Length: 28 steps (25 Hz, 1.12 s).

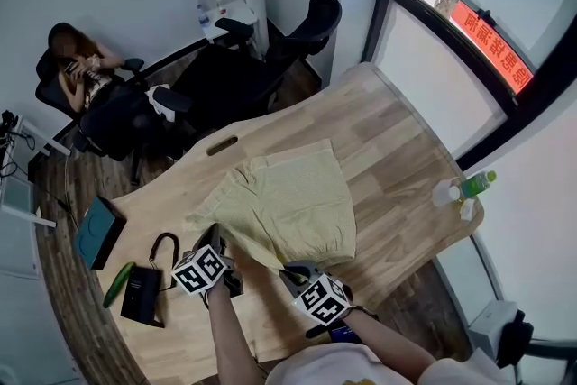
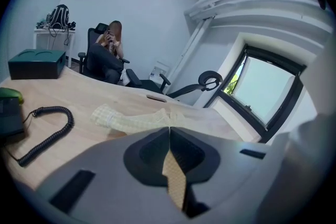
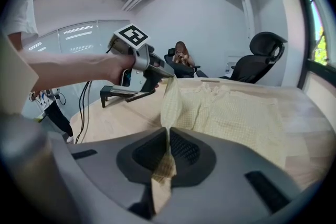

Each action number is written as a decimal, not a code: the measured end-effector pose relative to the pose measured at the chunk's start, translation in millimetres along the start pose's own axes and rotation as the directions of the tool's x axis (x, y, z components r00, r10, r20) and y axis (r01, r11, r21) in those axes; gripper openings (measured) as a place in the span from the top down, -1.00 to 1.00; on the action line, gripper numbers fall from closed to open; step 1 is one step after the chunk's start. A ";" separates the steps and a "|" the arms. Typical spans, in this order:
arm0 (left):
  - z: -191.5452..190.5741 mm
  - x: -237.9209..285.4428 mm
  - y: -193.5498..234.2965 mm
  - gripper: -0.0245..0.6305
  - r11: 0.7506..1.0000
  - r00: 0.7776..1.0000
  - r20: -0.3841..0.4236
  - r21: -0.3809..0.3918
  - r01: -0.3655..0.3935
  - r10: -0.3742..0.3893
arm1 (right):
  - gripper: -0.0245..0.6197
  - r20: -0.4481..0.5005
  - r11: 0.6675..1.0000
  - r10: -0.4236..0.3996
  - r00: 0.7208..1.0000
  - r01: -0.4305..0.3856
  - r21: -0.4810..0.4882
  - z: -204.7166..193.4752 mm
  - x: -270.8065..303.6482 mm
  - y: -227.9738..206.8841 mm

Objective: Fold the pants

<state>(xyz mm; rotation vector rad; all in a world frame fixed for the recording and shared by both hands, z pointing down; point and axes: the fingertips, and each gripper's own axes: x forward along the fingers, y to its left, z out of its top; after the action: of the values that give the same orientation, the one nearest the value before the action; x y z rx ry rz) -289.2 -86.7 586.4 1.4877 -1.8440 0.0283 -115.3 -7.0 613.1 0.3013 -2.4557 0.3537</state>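
pinching the near edge of the pants [image 1: 293, 203]: left hand-held gripper [image 1: 215, 237] and right hand-held gripper [image 1: 294, 271] each have their jaws pressed together on a corner of the pale yellow cloth. edge is raised off the table [image 1: 406, 140], likely so it can be carried over the far end. rest of the pants lies flat mid-table. light wood top, curved rim. green box [image 1: 97, 232] and corded handset [image 1: 144, 291] at left, bottle [image 1: 475, 185] at right, possibly a drink. office chairs [image 1: 297, 41], seated person [image 1: 81, 72], window [image 1: 487, 22] beyond.

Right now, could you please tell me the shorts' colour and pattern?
The shorts are pale yellow, finely checked; right gripper view.
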 end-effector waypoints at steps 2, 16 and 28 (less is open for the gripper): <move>5.9 5.1 -10.1 0.89 1.000 1.000 0.002 0.014 0.021 -0.021 | 0.87 0.011 1.000 -0.015 1.000 0.015 0.021 2.8 -4.1 -7.3; 39.2 50.5 -95.7 0.89 0.973 0.985 -0.031 0.153 0.174 -0.171 | 0.87 0.083 0.979 -0.127 0.988 0.112 0.172 15.9 -37.4 -62.3; 32.8 97.0 -185.7 0.89 0.915 0.950 -0.109 0.255 0.312 -0.293 | 0.87 0.073 0.923 -0.253 0.965 0.218 0.318 1.3 -76.4 -104.1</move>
<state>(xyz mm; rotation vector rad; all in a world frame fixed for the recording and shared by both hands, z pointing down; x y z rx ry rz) -153.2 -242.2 538.4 1.9255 -1.5818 0.1857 -25.8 -95.2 583.4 0.7632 -2.4331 0.6301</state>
